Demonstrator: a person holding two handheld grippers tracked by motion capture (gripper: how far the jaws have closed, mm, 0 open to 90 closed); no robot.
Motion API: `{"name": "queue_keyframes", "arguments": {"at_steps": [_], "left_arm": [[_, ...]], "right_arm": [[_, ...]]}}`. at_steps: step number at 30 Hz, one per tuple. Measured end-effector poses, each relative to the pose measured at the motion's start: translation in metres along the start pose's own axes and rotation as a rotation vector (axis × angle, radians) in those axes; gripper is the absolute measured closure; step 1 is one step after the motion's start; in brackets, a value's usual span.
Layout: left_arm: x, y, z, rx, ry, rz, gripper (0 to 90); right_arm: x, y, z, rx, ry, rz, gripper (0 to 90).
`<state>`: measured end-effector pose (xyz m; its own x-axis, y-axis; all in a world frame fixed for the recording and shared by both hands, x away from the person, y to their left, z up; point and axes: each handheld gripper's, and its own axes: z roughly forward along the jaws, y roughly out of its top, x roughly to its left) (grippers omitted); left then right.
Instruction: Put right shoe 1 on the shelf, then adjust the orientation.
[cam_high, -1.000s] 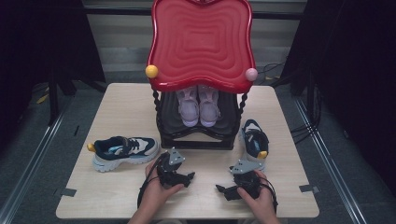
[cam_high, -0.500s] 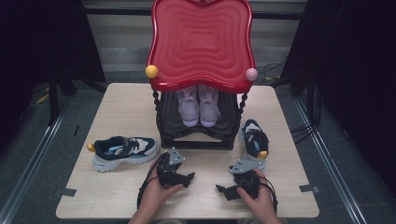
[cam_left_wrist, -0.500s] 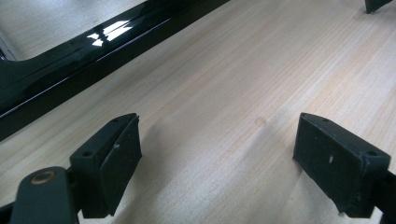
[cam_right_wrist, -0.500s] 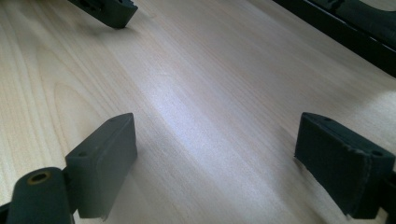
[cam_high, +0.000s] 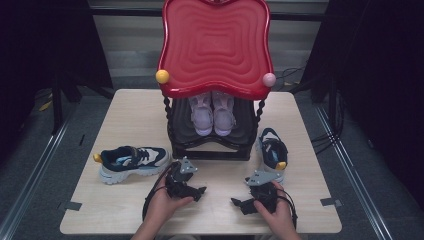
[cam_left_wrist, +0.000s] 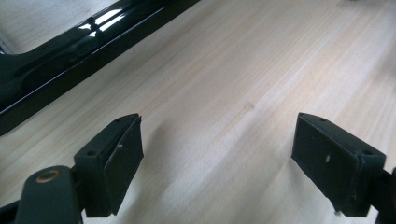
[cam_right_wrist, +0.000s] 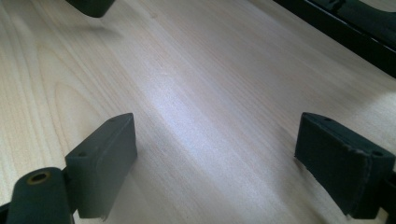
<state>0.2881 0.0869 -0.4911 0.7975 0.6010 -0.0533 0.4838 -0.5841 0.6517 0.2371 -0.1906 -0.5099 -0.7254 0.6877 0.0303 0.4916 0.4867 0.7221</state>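
On the pale wooden desk (cam_high: 130, 115) I keep both grippers wide open and empty: left gripper (cam_high: 201, 190) with the navy sneaker (cam_high: 132, 162) at ten o'clock, right gripper (cam_high: 235, 202) with the dark sandal (cam_high: 274, 155) at one o'clock.

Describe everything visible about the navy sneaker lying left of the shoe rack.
The navy sneaker is a chunky trainer with dark blue upper panels, light blue accents, pale side panels and a thick white sole. A yellow knob shows at its heel end. It stands upright on its sole on the wooden table, side-on, toe pointing towards the black rack base. Nothing grips it; the left gripper is nearby but apart.
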Motion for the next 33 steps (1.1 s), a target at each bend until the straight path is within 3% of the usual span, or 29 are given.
{"name": "queue_keyframes", "arguments": {"at_steps": [6, 14, 25, 33], "left_arm": [[0.006, 0.001, -0.013, 0.047, -0.035, 0.020, 15.2], [0.014, -0.002, -0.028, 0.147, -0.070, 0.037, 15.9], [0.028, -0.002, -0.047, 0.250, -0.054, 0.104, 18.9], [0.040, 0.001, -0.063, 0.298, -0.050, 0.113, 19.4]], "right_arm": [[0.000, 0.000, 0.000, 0.001, 0.003, -0.002, 11.8], [0.000, 0.000, 0.000, 0.002, 0.004, -0.001, 11.8], [0.000, 0.000, 0.000, 0.001, 0.004, -0.002, 11.8], [0.000, 0.000, 0.000, 0.002, 0.005, -0.003, 11.8]]}}
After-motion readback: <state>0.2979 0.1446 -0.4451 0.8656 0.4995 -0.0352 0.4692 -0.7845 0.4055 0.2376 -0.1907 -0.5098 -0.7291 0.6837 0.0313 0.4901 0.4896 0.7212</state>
